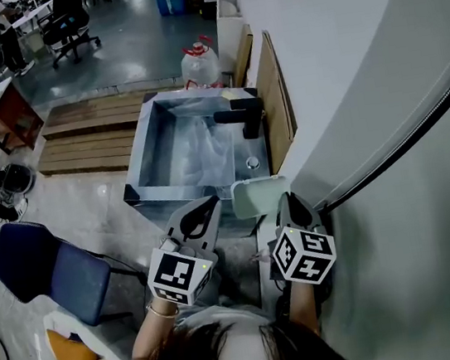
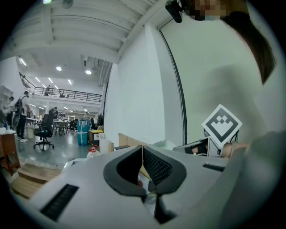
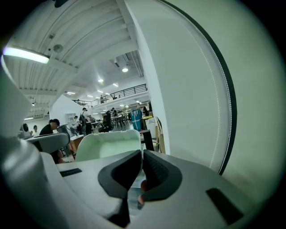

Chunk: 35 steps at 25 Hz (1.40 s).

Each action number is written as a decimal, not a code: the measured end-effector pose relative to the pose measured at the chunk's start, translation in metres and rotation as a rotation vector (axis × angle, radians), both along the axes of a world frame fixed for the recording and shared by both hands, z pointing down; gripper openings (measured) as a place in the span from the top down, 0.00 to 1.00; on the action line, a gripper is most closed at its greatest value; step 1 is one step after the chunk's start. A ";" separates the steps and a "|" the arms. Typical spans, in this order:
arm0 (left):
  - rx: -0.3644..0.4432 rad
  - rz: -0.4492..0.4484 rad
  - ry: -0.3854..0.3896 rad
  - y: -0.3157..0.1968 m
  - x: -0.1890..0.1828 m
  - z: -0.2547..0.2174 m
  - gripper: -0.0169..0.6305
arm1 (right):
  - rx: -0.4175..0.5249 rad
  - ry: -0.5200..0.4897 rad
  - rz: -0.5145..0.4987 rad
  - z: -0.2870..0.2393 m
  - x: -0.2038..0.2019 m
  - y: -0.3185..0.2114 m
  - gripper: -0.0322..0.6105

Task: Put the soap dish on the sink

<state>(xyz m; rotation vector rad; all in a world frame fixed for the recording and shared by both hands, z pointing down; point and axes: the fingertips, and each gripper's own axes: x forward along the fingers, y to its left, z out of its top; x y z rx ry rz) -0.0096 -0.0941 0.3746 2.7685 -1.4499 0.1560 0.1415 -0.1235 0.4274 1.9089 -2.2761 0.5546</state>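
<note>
Right gripper (image 1: pixel 285 201) low and right of centre in the head view, jaws closed on the right edge of the soap dish (image 1: pixel 257 196) - pale, shallow tray, open side up. In the right gripper view the jaw tips (image 3: pixel 142 153) meet on the dish rim and the dish (image 3: pixel 107 145) fills the middle left of frame beyond them. Dish sits at the near right corner of the sink (image 1: pixel 143 145), just below the basin in the picture; cannot tell whether it touches the rim. Left gripper (image 1: pixel 209 205) just left of the dish, jaws pressed together with nothing between them - same in the left gripper view (image 2: pixel 142 147). Black faucet (image 1: pixel 242 116) on the sink's right side, above the dish in frame. Wooden board (image 1: pixel 276 100) stands between sink and white wall. Blue chair (image 1: pixel 50 272) lower left, water jug (image 1: pixel 200 64) above the sink
</note>
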 end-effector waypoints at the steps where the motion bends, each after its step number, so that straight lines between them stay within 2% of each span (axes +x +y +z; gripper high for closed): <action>1: -0.003 0.001 0.000 -0.003 0.000 0.001 0.96 | -0.004 0.000 -0.001 0.001 0.000 -0.003 0.90; 17: -0.035 0.029 0.022 -0.064 0.001 0.011 0.96 | -0.065 0.026 0.017 0.023 -0.002 -0.054 0.90; 35: -0.059 0.089 0.031 -0.120 0.008 0.020 0.96 | -0.188 0.130 0.013 0.074 -0.015 -0.101 0.90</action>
